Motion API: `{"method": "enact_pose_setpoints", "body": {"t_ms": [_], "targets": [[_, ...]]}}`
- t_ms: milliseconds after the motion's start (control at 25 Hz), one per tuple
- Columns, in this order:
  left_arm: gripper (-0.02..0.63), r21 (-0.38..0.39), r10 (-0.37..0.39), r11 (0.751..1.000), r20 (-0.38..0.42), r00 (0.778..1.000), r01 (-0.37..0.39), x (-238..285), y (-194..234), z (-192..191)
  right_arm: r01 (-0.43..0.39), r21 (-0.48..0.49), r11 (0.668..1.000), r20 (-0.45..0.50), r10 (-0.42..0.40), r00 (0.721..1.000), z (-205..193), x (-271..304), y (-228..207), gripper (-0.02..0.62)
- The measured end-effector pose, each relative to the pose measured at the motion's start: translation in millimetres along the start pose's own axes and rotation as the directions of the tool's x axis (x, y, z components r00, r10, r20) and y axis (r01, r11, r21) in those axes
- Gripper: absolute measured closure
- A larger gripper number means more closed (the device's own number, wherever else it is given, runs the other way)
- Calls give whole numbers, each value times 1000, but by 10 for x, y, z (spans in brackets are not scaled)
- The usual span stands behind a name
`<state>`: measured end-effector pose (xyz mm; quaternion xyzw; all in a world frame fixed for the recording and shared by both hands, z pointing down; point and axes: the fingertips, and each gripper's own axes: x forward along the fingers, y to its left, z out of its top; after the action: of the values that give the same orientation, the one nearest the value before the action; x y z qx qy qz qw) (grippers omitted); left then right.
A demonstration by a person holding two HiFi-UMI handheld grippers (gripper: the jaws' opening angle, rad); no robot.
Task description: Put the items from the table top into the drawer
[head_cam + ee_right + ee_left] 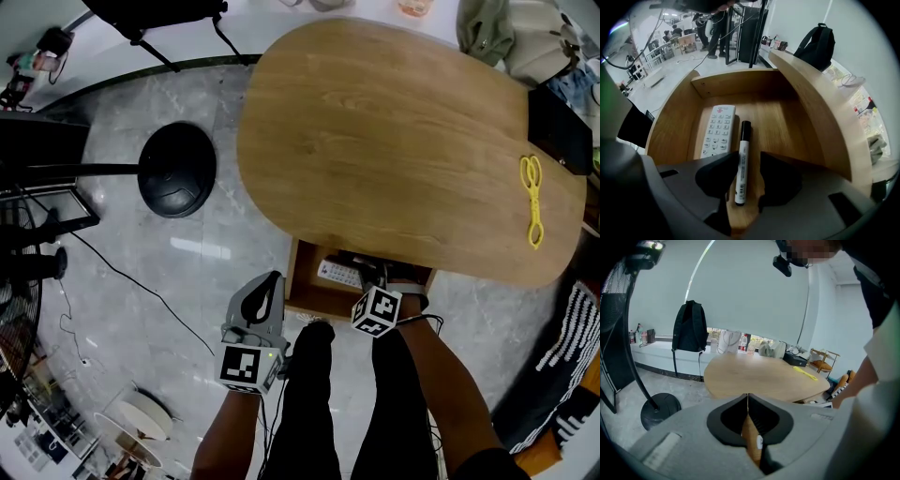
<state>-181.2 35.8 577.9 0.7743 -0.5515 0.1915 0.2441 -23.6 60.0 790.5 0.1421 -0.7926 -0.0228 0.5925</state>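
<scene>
My right gripper (747,157) reaches down into the open wooden drawer (736,82) under the oval table (394,141). A white marker with a black cap (742,154) lies on the drawer floor between its jaws, with a gap to the right jaw, so the gripper is open. A white remote (719,129) lies beside the marker on the left and also shows as the remote (339,273) in the head view. My left gripper (265,298) hangs shut and empty over the floor, left of the drawer (309,292). Yellow tongs (532,199) lie on the table's right end.
A black box (560,129) sits on the table's right edge beyond the tongs. Crumpled cloth (487,28) lies at the far corner. A round black stand base (176,169) and cables are on the floor at left. A black backpack (690,326) hangs by the wall.
</scene>
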Motion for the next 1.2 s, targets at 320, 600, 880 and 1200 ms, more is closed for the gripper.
{"method": "enact_pose_setpoints", "body": {"t_ms": [320, 600, 880, 1200], "targets": [[588, 16, -15, 1000, 0, 1000, 15, 13, -70, 79, 50, 38, 998, 101, -54, 993, 25, -635, 10, 465], [588, 50, -70, 996, -4, 998, 70, 129, -361, 247, 128, 289, 949, 209, -193, 959, 121, -1533, -329, 466], [588, 116, -179, 977, -8, 984, 179, 338, -877, 594, 153, 577, 802, 247, -350, 903, 54, -2303, -880, 490], [588, 198, -273, 942, -8, 962, 269, 712, -1461, 936, 196, 757, 624, 177, -484, 857, -603, -2750, -1361, 597]]}}
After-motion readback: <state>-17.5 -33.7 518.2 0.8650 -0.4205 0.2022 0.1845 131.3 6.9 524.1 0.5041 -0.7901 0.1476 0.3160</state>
